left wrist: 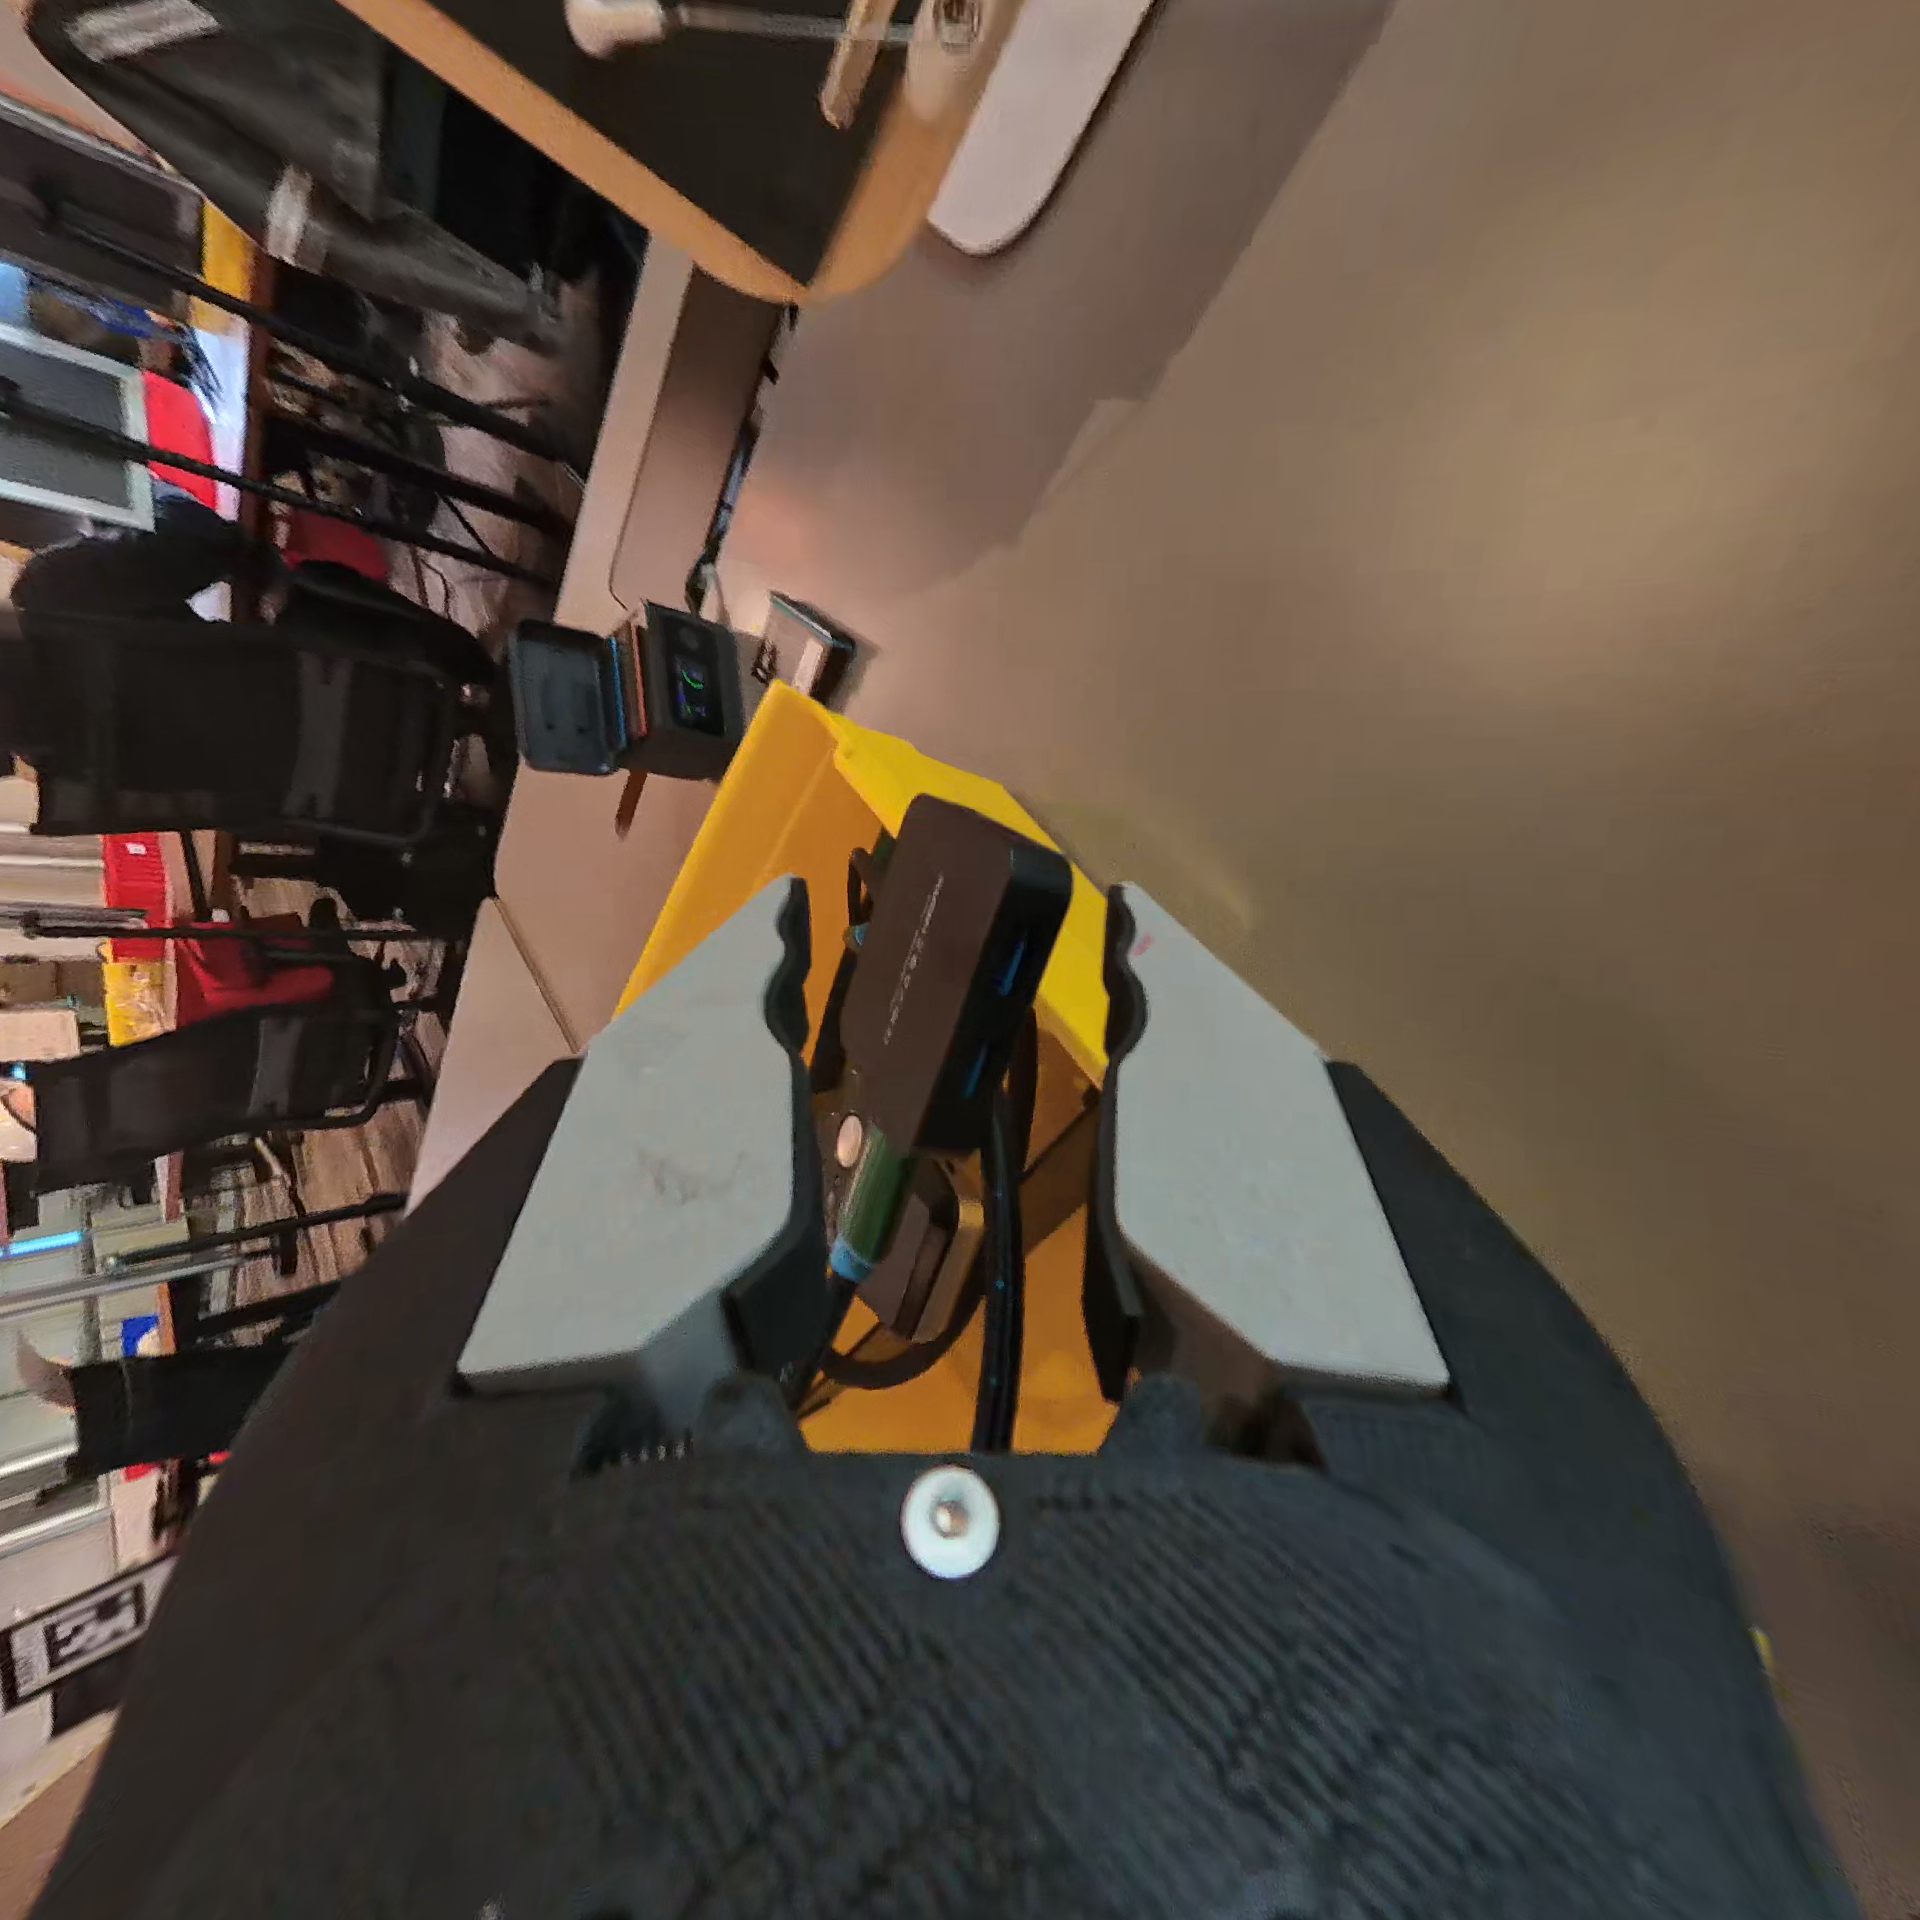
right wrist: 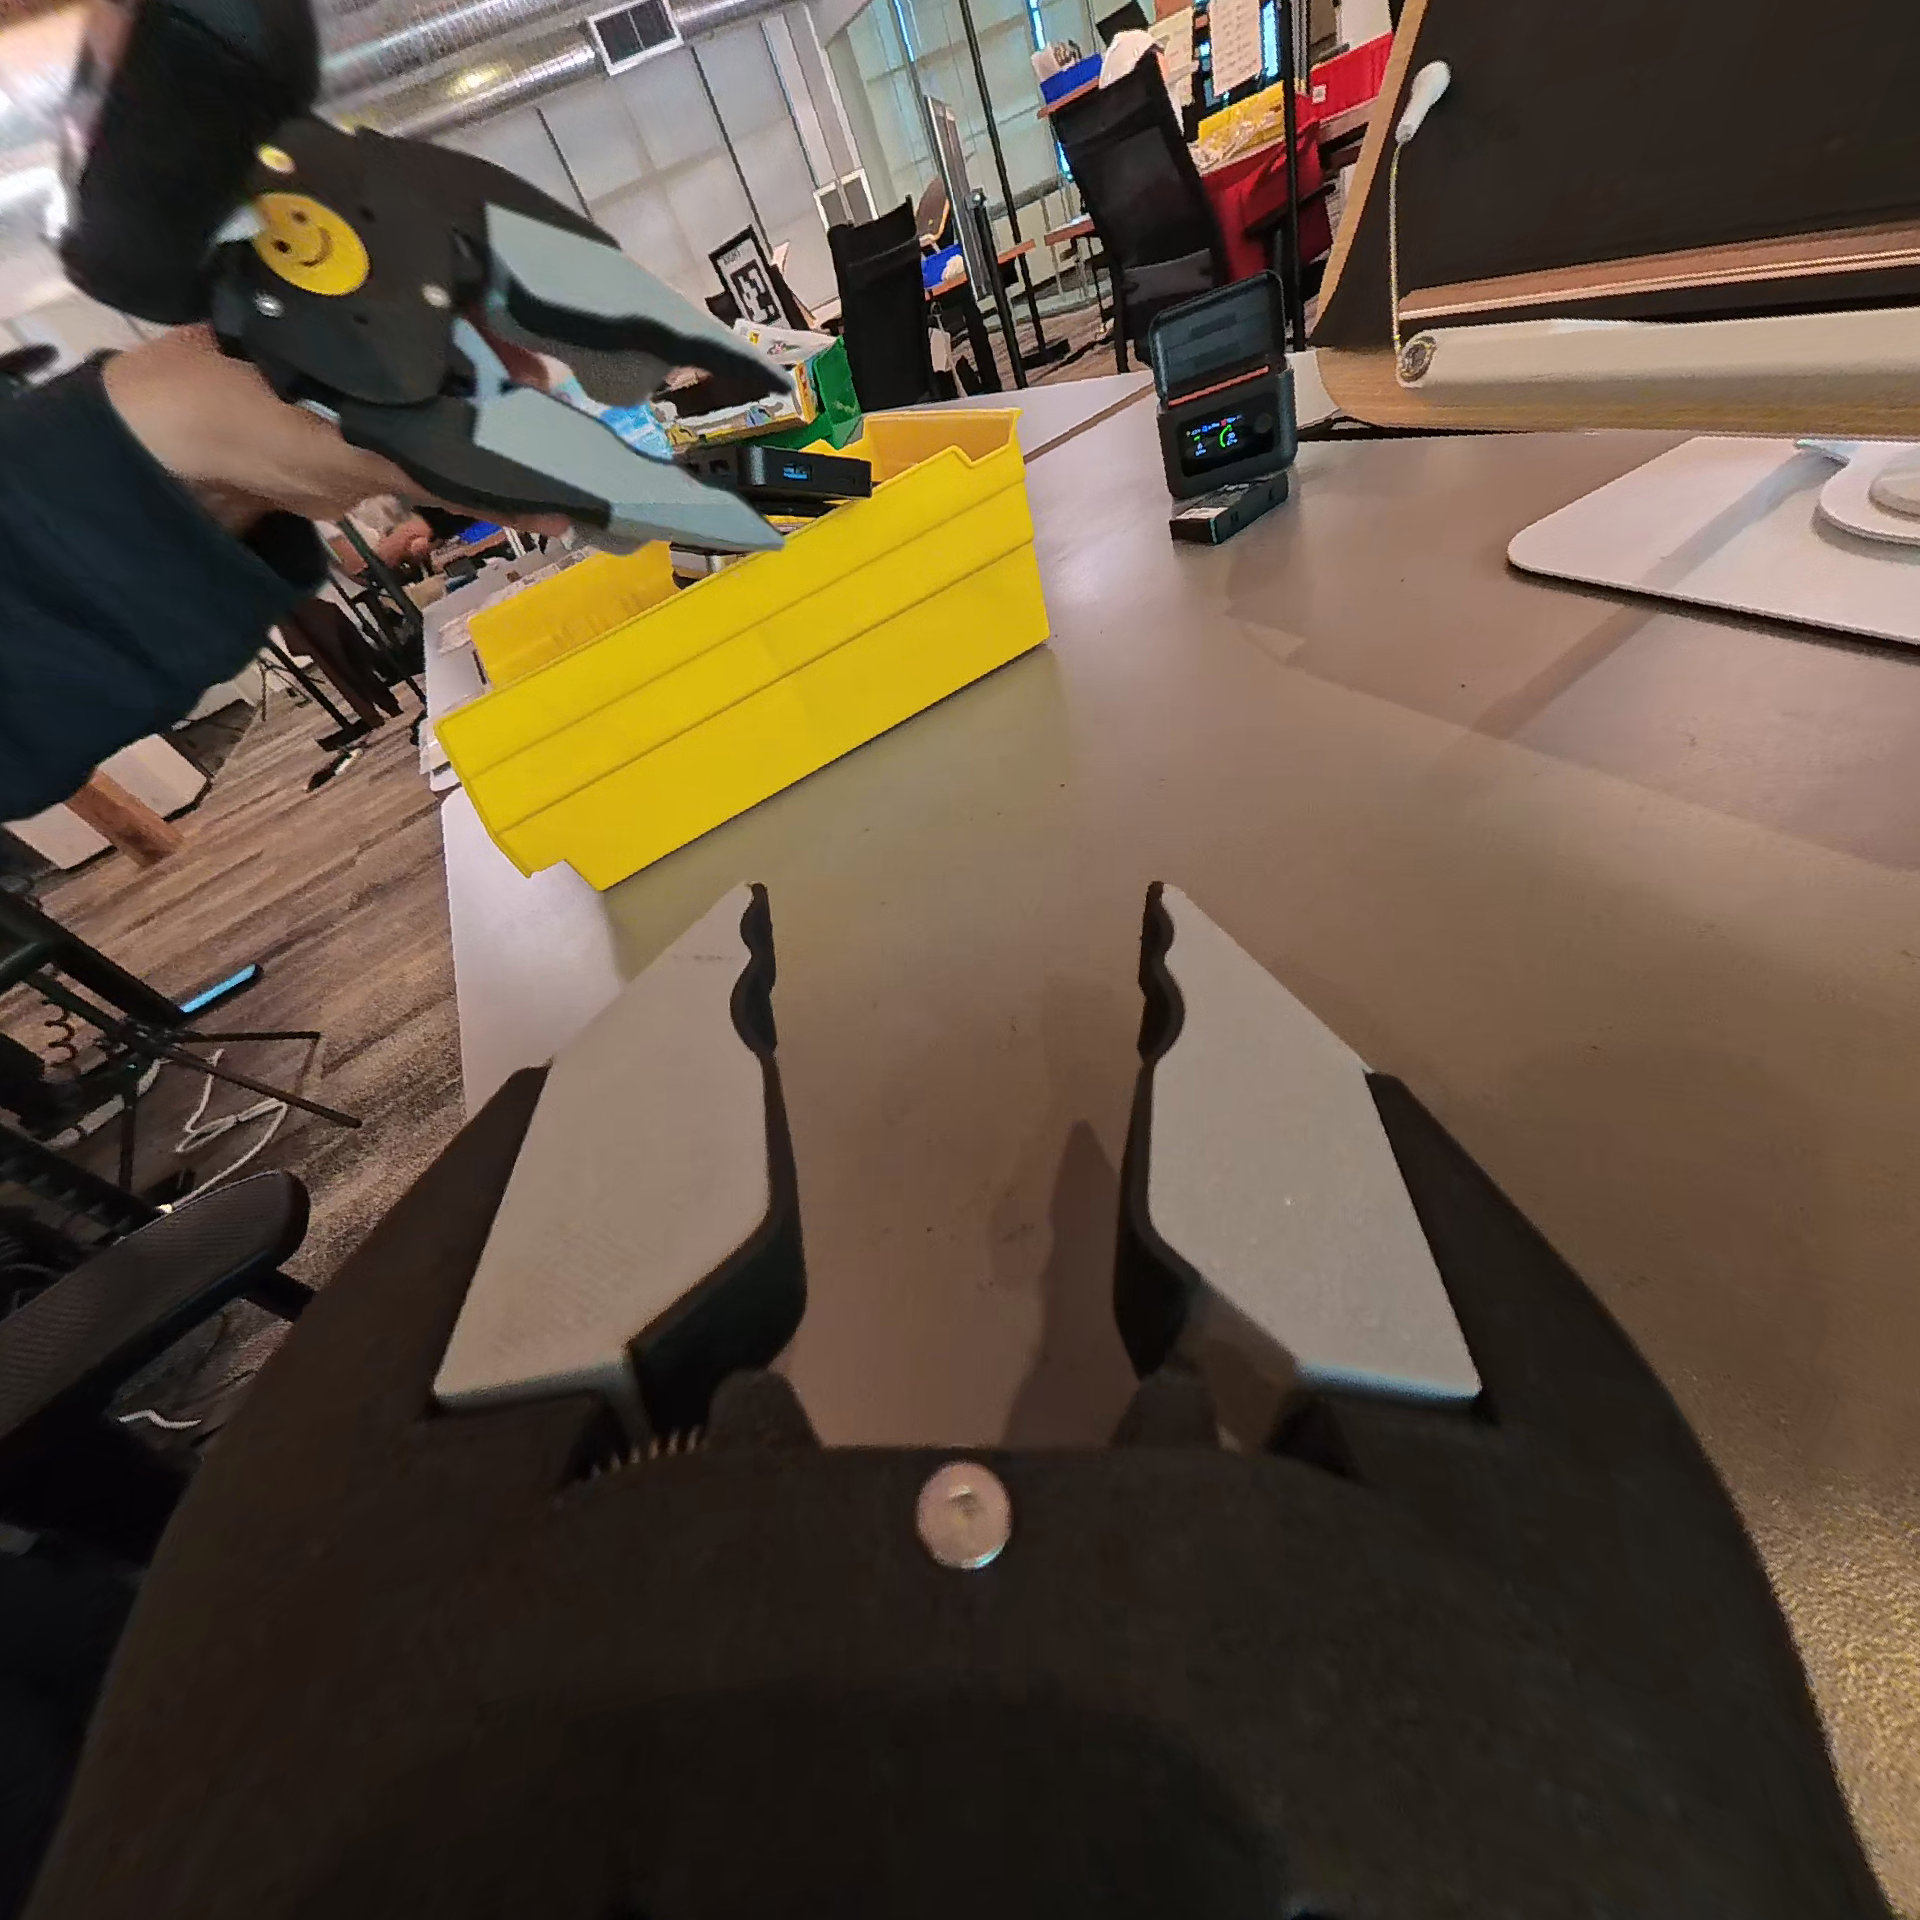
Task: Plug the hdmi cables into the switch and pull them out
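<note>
A yellow bin (right wrist: 758, 665) sits on the grey table (right wrist: 1299, 831), with a small black screen device (right wrist: 1226, 410) at about one o'clock from it and a monitor base (right wrist: 1704, 540) further right. The left gripper (right wrist: 779, 462) hovers over the bin, jaws apart and holding nothing. In its wrist view the black switch (left wrist: 951, 966) lies in the bin atop black cables (left wrist: 1003, 1299), its long axis running from six towards twelve o'clock between the parted fingers (left wrist: 665, 1143). The right gripper (right wrist: 956, 914) is released and empty above bare table.
</note>
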Available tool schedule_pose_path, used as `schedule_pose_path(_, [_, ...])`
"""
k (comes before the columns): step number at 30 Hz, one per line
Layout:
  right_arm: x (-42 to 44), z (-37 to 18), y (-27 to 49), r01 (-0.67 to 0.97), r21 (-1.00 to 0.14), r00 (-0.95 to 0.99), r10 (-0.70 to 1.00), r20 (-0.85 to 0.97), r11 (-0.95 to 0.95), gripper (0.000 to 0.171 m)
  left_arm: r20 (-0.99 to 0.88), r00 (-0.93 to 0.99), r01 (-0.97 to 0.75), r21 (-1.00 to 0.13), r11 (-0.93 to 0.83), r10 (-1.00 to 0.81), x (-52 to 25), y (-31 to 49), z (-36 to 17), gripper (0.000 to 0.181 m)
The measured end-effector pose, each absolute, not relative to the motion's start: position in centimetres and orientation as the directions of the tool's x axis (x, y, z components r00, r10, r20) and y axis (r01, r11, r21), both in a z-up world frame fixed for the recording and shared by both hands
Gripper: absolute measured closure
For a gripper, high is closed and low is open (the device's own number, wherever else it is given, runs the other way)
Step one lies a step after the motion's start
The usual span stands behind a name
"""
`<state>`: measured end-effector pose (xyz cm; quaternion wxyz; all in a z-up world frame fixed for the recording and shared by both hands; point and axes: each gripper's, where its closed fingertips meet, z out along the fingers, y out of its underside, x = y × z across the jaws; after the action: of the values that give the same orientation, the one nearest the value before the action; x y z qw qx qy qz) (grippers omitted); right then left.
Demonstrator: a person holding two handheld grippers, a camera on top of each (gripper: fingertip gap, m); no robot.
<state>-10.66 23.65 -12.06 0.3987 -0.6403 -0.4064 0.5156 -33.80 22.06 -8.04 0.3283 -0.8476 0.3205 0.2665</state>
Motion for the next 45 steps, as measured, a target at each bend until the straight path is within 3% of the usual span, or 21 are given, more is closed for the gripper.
schedule_pose_path(2, [-10.7, -12.0, 23.6, 0.108, -0.928, 0.133, 0.93, -0.341, -0.356, 0.103, -0.634, 0.681, -0.691, -0.387, -0.611, -0.368, -34.5, 22.5, -8.5, 0.141])
schedule_pose_path(3, [-10.7, -12.1, 23.6, 0.109, -0.927, 0.13, 0.93, -0.344, -0.358, 0.103, -0.608, 0.708, -0.67, -0.419, -0.613, -0.359, -34.6, 22.7, -8.2, 0.161])
schedule_pose_path(4, [-10.7, -12.1, 23.6, 0.112, -0.926, 0.129, 0.929, -0.346, -0.361, 0.103, -0.593, 0.732, -0.647, -0.45, -0.615, -0.336, -34.8, 23.0, -7.6, 0.163])
schedule_pose_path(7, [-10.7, -12.2, 23.6, 0.116, -0.924, 0.129, 0.928, -0.349, -0.363, 0.104, -0.56, 0.774, -0.597, -0.493, -0.633, -0.294, -36.5, 23.4, -5.5, 0.166])
schedule_pose_path(13, [-10.7, -12.1, 23.5, 0.114, -0.924, 0.122, 0.928, -0.352, -0.366, 0.107, -0.786, 0.616, -0.644, -0.461, -0.611, -0.056, -43.1, 24.2, 2.2, 0.17])
schedule_pose_path(17, [-10.8, -12.2, 23.5, 0.119, -0.922, 0.118, 0.927, -0.356, -0.369, 0.107, -0.855, 0.504, -0.716, -0.494, -0.493, 0.125, -43.1, 23.6, 10.9, 0.17])
schedule_pose_path(21, [-10.8, -12.2, 23.4, 0.123, -0.921, 0.114, 0.927, -0.357, -0.369, 0.107, -0.871, 0.336, -0.825, -0.456, -0.335, 0.359, -40.5, 20.7, 21.5, 0.17])
schedule_pose_path(23, [-10.8, -12.2, 23.3, 0.124, -0.922, 0.109, 0.929, -0.354, -0.366, 0.106, -0.849, 0.4, -0.862, -0.476, -0.174, 0.344, -35.9, 18.8, 23.7, 0.17])
schedule_pose_path(26, [-10.9, -12.2, 23.1, 0.132, -0.926, 0.101, 0.934, -0.343, -0.354, 0.105, -0.893, 0.413, -0.907, -0.42, -0.002, 0.179, -27.5, 17.0, 20.6, 0.17])
schedule_pose_path(29, [-11.0, -12.3, 23.0, 0.137, -0.929, 0.101, 0.938, -0.331, -0.343, 0.102, -0.988, 0.115, -0.992, -0.12, -0.043, 0.102, -21.4, 17.2, 12.3, 0.17])
schedule_pose_path(32, [-10.6, -11.8, 23.3, 0.109, -0.945, 0.124, 0.947, -0.296, -0.31, 0.1, -0.999, -0.042, -0.999, 0.042, -0.018, 0.007, -17.0, 17.6, 2.0, 0.17])
schedule_pose_path(38, [-9.8, -10.4, 22.6, 0.049, -0.958, 0.06, 0.958, -0.281, -0.284, 0.087, -0.995, 0.066, -0.997, -0.068, 0.027, -0.081, -12.1, 16.9, -10.9, 0.17])
schedule_pose_path(41, [-10.1, -10.4, 21.9, 0.059, -0.95, 0.007, 0.952, -0.307, -0.307, 0.086, -0.99, -0.045, -0.996, 0.034, 0.083, -0.135, -11.2, 16.2, -16.5, 0.17])
schedule_pose_path(42, [-10.3, -10.7, 21.7, 0.079, -0.947, -0.007, 0.95, -0.312, -0.31, 0.087, -0.988, -0.055, -0.995, 0.042, 0.094, -0.146, -11.2, 16.1, -17.7, 0.17])
schedule_pose_path(43, [-10.5, -11.1, 21.4, 0.102, -0.945, -0.02, 0.949, -0.314, -0.311, 0.087, -0.986, 0.016, -0.994, -0.034, 0.104, -0.165, -11.2, 16.0, -17.7, 0.17])
schedule_pose_path(45, [-11.0, -11.7, 20.9, 0.148, -0.943, -0.027, 0.952, -0.305, -0.298, 0.088, -0.984, -0.009, -0.996, -0.007, 0.092, -0.176, -12.2, 16.4, -17.9, 0.17])
